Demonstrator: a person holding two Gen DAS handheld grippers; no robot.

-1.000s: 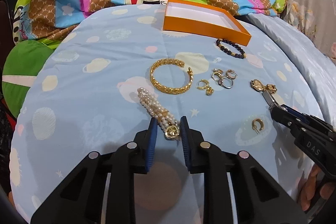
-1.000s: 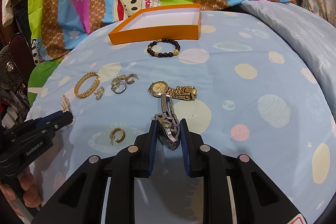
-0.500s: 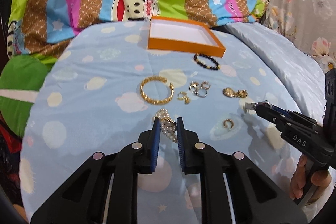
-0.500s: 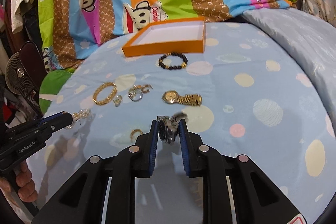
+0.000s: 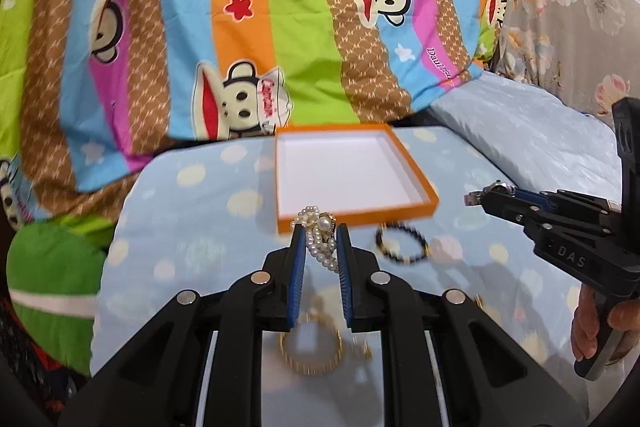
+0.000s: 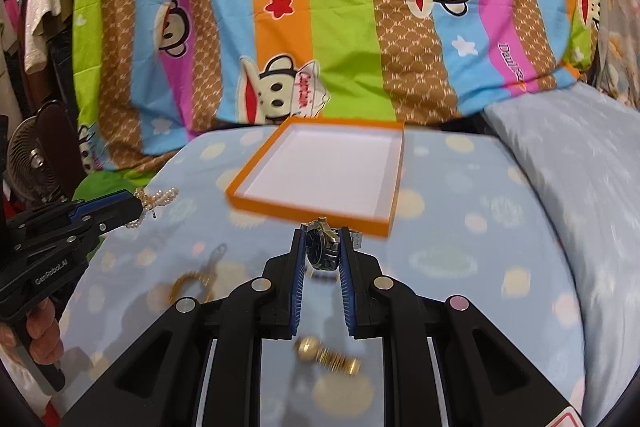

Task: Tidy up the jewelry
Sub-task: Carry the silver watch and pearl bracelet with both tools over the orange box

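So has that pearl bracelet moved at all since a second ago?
Yes. The pearl bracelet, then lying on the blue sheet, now hangs lifted in the left gripper, up near the orange box.

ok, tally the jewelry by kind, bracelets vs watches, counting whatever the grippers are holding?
Bracelets: 3 (white pearl bracelet, black bead bracelet, gold chain bangle)
Watches: 2 (silver steel watch with dark dial, gold metal watch)
Total: 5
Small gold pieces are too blurred to count.
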